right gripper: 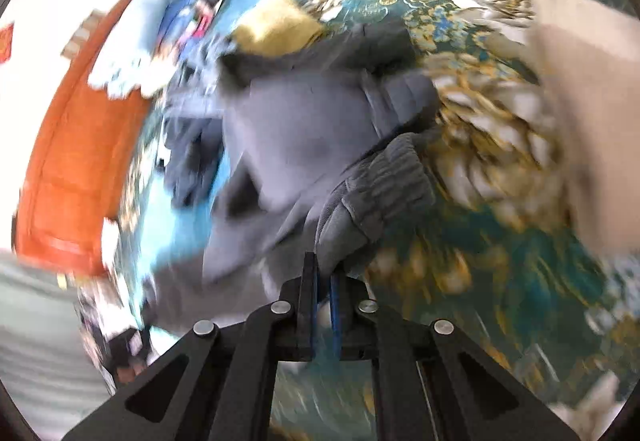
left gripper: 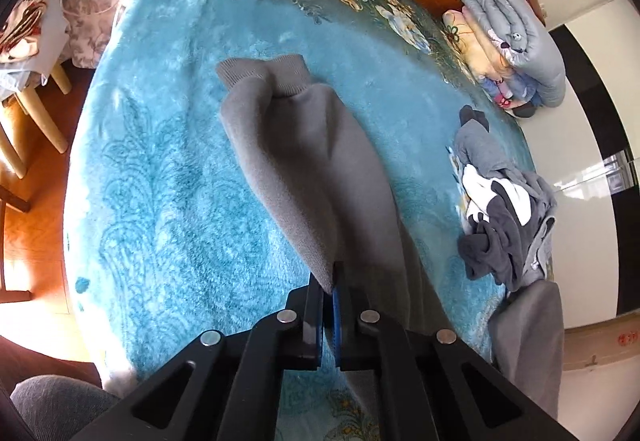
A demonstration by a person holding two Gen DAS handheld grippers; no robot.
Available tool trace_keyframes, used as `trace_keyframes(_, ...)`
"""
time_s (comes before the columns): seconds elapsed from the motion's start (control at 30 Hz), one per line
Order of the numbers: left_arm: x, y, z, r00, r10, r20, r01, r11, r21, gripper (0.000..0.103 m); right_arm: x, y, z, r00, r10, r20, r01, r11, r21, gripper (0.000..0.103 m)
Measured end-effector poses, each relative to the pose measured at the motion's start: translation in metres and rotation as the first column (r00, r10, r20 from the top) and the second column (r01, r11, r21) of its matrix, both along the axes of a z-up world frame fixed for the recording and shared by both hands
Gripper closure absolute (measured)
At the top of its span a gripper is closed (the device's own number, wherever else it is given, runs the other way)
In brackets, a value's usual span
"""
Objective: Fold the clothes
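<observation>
Gripping grey sweatpants (left gripper: 304, 161) in the left gripper (left gripper: 331, 283), jaws clamped on fabric, legs trailing across the bed (left gripper: 168, 177). Pinching a ribbed grey cuff (right gripper: 384, 181) in the right gripper (right gripper: 324, 273). Waiting beside the sweatpants: a crumpled pile (left gripper: 504, 217), unfolded.
</observation>
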State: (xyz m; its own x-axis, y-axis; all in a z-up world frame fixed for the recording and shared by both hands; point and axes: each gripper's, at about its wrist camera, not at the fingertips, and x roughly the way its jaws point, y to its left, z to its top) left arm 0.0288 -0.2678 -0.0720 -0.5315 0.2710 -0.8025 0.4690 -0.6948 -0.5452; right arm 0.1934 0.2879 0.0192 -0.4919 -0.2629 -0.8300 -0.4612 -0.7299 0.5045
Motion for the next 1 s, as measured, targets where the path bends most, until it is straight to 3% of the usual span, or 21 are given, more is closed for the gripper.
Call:
trace_keyframes(0.2, 0.005, 0.004, 0.011, 1.000, -0.024, -0.003, 0.024, 0.999, -0.032, 0.100, 0.082, -0.024, -0.056, 0.979, 0.018, 0.204, 0.006, 0.993, -0.116, 0.098)
trace_keyframes(0.33, 0.012, 0.005, 0.020, 0.999, -0.040, -0.014, 0.039, 0.997, -0.070, 0.100, 0.103, -0.027, -0.070, 0.973, 0.020, 0.230, 0.013, 0.990, -0.142, 0.099)
trace_keyframes(0.5, 0.025, -0.002, 0.029, 0.999, -0.022, -0.028, 0.020, 0.998, -0.064, 0.100, 0.125, -0.018, -0.070, 0.973, 0.015, 0.230, 0.018, 0.990, -0.140, 0.103)
trace_keyframes(0.6, 0.027, -0.003, 0.030, 0.999, -0.030, -0.017, 0.028, 0.997, -0.072, 0.099, 0.112, -0.011, -0.068, 0.976, -0.007, 0.217, 0.031, 0.994, -0.106, 0.103)
trace_keyframes(0.8, 0.032, -0.009, 0.020, 0.999, -0.026, 0.041, 0.029, 0.997, -0.077, 0.093, 0.092, 0.003, -0.038, 0.995, 0.027, 0.099, -0.024, 0.999, -0.032, 0.102)
trace_keyframes(0.9, 0.038, -0.019, 0.016, 0.999, 0.000, 0.054, 0.003, 0.999, -0.051, 0.087, 0.076, -0.004, -0.035, 0.996, 0.060, 0.066, -0.057, 0.997, -0.044, 0.102)
trace_keyframes(1.0, 0.042, -0.027, 0.013, 0.998, 0.016, 0.064, -0.014, 0.999, -0.035, 0.072, 0.062, -0.015, -0.029, 0.995, 0.098, 0.028, -0.097, 0.995, -0.011, 0.102)
